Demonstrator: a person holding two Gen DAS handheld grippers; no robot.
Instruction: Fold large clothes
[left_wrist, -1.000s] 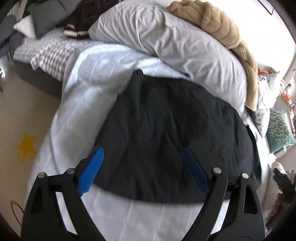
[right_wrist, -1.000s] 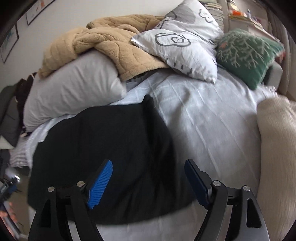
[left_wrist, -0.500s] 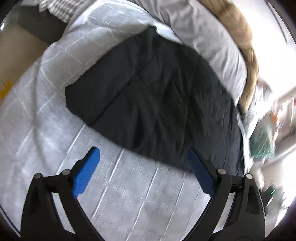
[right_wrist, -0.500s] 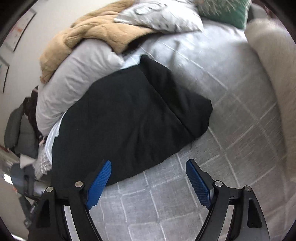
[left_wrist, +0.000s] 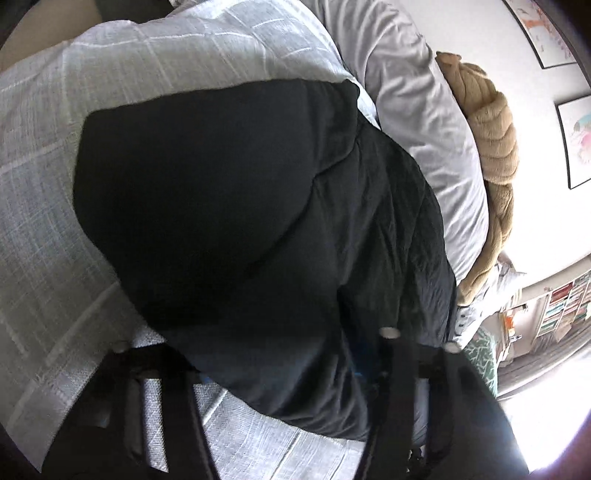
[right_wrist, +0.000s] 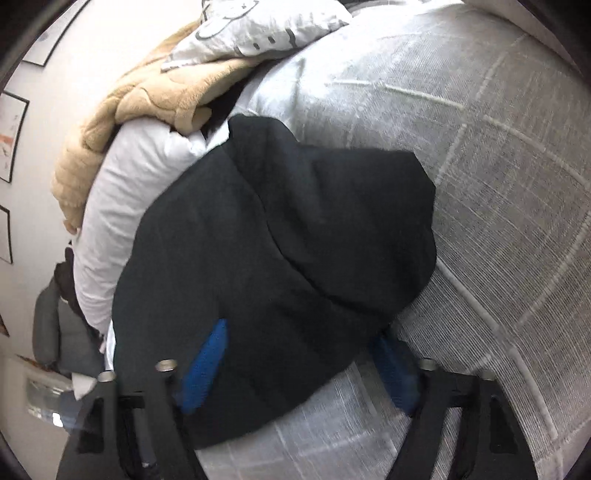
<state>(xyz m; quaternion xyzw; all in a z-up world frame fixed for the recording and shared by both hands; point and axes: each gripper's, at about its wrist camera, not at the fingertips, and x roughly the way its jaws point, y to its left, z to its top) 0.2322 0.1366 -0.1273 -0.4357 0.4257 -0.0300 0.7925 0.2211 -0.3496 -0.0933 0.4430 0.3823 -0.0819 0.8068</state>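
Note:
A black padded garment (left_wrist: 240, 203) lies folded on the grey checked bed cover (left_wrist: 55, 258). My left gripper (left_wrist: 280, 369) is down at the garment's near edge, jaws closing. The cloth bulges between them and hides most of both blue pads (left_wrist: 356, 360). In the right wrist view the same black garment (right_wrist: 277, 240) fills the middle. My right gripper (right_wrist: 301, 371) straddles its near corner, jaws closing. One blue pad (right_wrist: 207, 365) rests on top of the cloth, while the other pad (right_wrist: 395, 373) sits on the bed cover (right_wrist: 498, 221) beside the garment's edge.
A rolled pale grey duvet (left_wrist: 424, 110) and a tan blanket (left_wrist: 495, 147) lie behind the garment, with a patterned pillow (right_wrist: 258, 26) on top. Framed pictures (left_wrist: 576, 140) hang on the wall. Shelves (left_wrist: 565, 306) stand far right; a grey chair (right_wrist: 48, 332) is beside the bed.
Both grippers have dropped toward the bed and rolled. The garment's near edge, first ahead of the open jaws, now sits between them, and both pairs of jaws have narrowed.

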